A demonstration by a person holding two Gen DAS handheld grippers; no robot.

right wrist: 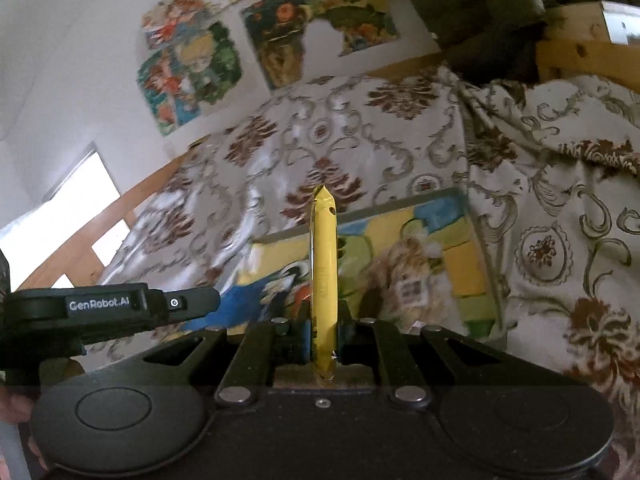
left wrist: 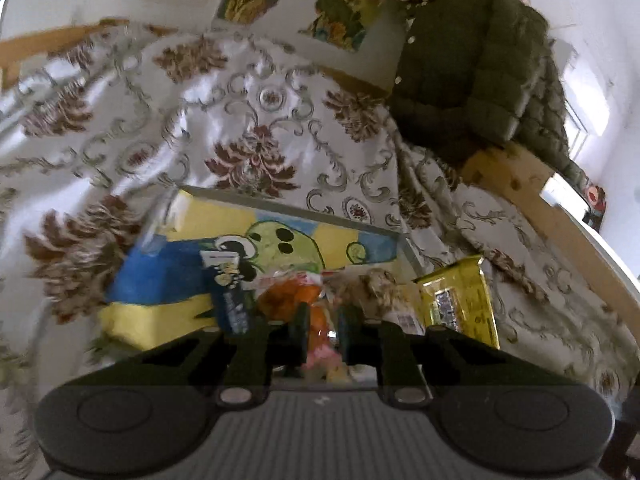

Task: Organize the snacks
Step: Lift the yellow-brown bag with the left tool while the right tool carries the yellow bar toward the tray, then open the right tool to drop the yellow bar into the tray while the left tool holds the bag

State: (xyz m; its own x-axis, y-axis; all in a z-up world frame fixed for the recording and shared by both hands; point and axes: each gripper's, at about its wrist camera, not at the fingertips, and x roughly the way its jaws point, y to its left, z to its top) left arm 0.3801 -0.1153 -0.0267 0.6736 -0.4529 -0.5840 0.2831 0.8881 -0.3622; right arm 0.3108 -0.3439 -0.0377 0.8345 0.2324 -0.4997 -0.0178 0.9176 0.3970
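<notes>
My left gripper (left wrist: 323, 330) is shut on an orange and pink snack packet (left wrist: 298, 300), held over a yellow and blue cartoon box (left wrist: 168, 276). A dark blue snack packet (left wrist: 232, 300) and a pale brown snack bag (left wrist: 380, 284) lie inside the box. The yellow snack packet (left wrist: 460, 300) shows at the right of the left wrist view. My right gripper (right wrist: 324, 332) is shut on this yellow snack packet (right wrist: 323, 272), seen edge-on and upright, just above the box (right wrist: 460, 264). The pale bag (right wrist: 408, 276) with a barcode lies in the box.
A floral brown and white cloth (left wrist: 240, 120) covers the surface around the box. A dark green puffer jacket (left wrist: 472, 68) hangs at the back right. Wooden frame rails (left wrist: 560, 216) run along the right. The left gripper's body (right wrist: 108, 308) shows at the left of the right wrist view.
</notes>
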